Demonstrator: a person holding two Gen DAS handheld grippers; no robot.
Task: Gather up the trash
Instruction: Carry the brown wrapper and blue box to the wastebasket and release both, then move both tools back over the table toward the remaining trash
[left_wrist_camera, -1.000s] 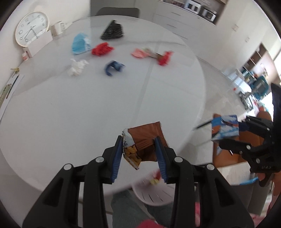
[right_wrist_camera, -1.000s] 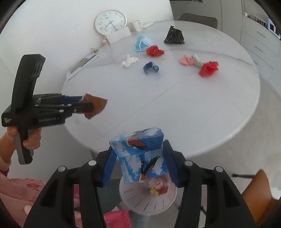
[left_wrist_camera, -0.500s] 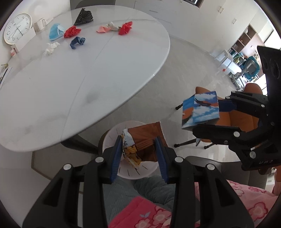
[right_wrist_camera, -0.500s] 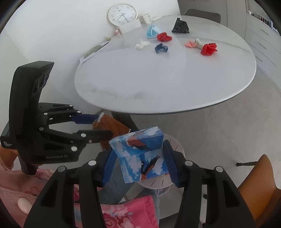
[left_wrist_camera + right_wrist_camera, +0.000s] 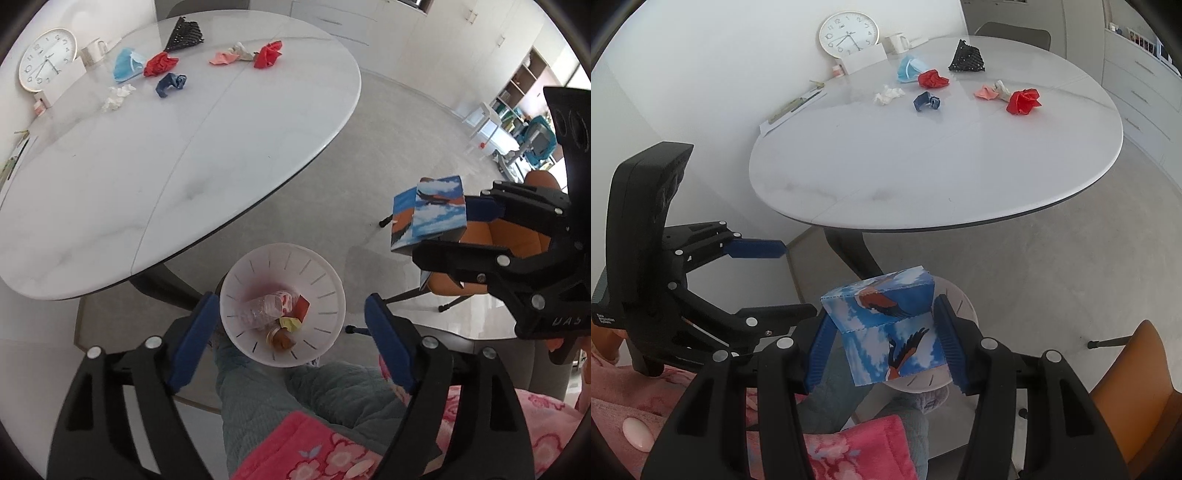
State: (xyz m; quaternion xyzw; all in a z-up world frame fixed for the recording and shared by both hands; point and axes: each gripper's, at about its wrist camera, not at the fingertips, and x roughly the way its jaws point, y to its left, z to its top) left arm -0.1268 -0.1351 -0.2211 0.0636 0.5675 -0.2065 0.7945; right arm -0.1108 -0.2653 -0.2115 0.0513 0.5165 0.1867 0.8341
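My left hand-held gripper (image 5: 286, 338) and right hand-held gripper (image 5: 882, 345) are black with blue pads and silver screws; I wear pink floral sleeves and teal quilted trousers.

A round white table (image 5: 177, 155) carries scraps at its far end beside a clock (image 5: 47, 60): blue mask (image 5: 127, 65), red wads (image 5: 159, 63), white tissue (image 5: 117, 96), dark blue scrap (image 5: 170, 83), black pouch (image 5: 184, 34). Below the table's near edge, a white bin (image 5: 325, 295) stands on the grey floor (image 5: 388, 140).
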